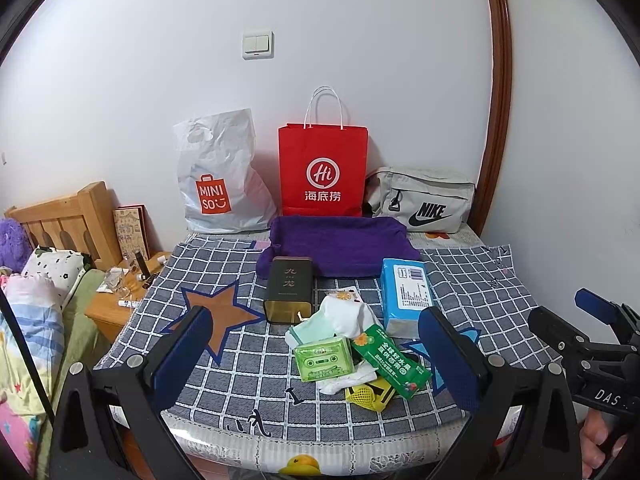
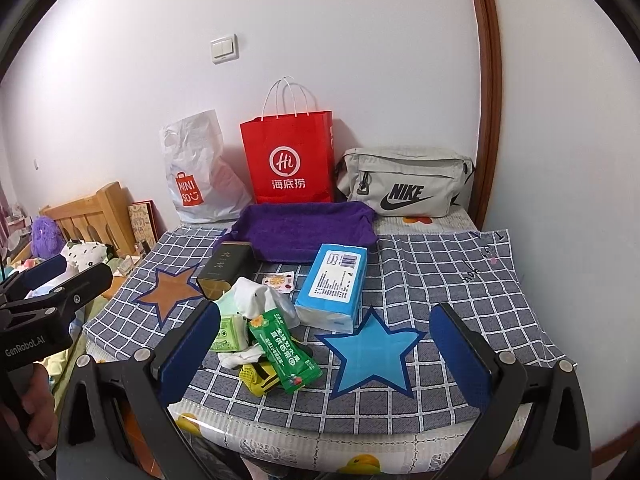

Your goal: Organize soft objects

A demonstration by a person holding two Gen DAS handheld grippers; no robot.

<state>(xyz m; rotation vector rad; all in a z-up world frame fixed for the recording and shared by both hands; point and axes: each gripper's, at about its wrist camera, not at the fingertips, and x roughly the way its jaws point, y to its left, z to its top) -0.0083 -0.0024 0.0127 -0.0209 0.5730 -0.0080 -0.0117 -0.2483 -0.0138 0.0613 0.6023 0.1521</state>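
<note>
A: Gripper status?
B: Left gripper (image 1: 316,354) and right gripper (image 2: 326,346): jaws fully spread, nothing held, both hovering apart from the items.
A: Item location?
B: Soft-object pile (image 1: 352,344) lies on the surface (image 2: 460,280), in front of the purple towel (image 1: 340,244), touching the blue tissue pack (image 2: 334,282).

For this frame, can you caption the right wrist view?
Open right gripper hovers before a pile of small packets, blue tissue pack and purple tray on a checked cloth.
</note>
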